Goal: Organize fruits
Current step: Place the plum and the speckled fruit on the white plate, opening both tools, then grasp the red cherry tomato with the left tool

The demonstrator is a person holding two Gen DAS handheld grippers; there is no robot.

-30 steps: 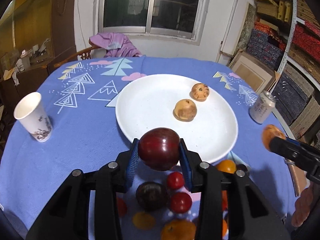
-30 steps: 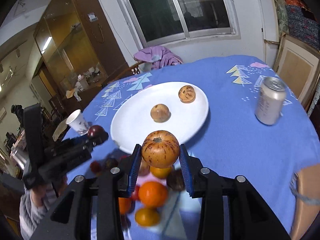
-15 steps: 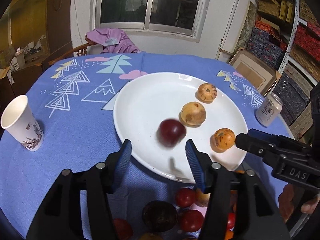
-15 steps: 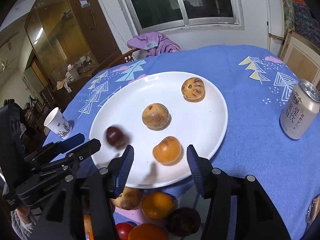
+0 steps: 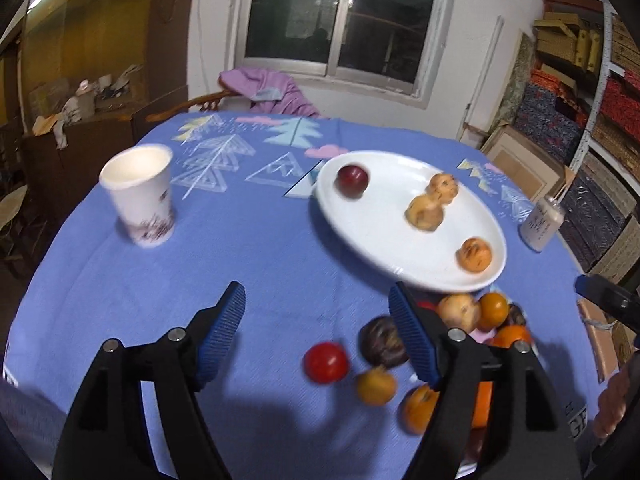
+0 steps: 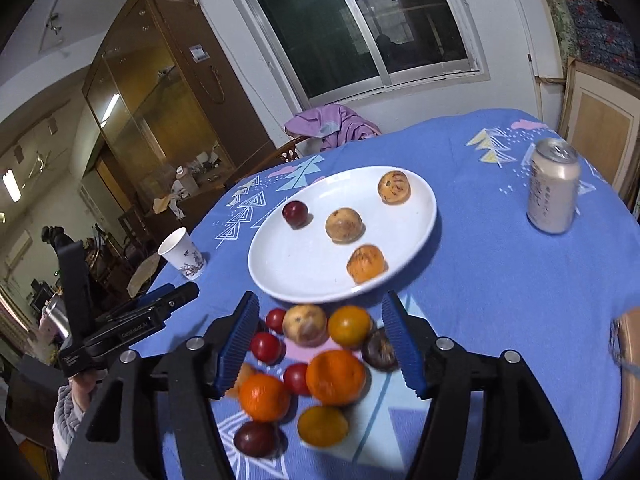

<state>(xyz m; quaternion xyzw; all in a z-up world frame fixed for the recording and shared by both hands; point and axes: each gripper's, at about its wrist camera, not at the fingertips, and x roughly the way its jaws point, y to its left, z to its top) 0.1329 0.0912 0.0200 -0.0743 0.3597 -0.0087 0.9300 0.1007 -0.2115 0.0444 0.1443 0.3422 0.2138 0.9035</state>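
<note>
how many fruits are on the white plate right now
4 on the white plate: a dark red fruit at its left, a tan one mid-plate, a striped orange one at the far edge, another orange one nearest.

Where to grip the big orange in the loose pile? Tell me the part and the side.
Grip the big orange across its widest middle, coming down from above with the open right gripper. It is round with no handle, and other fruits crowd its sides, so a low sideways approach would likely knock them.
</note>
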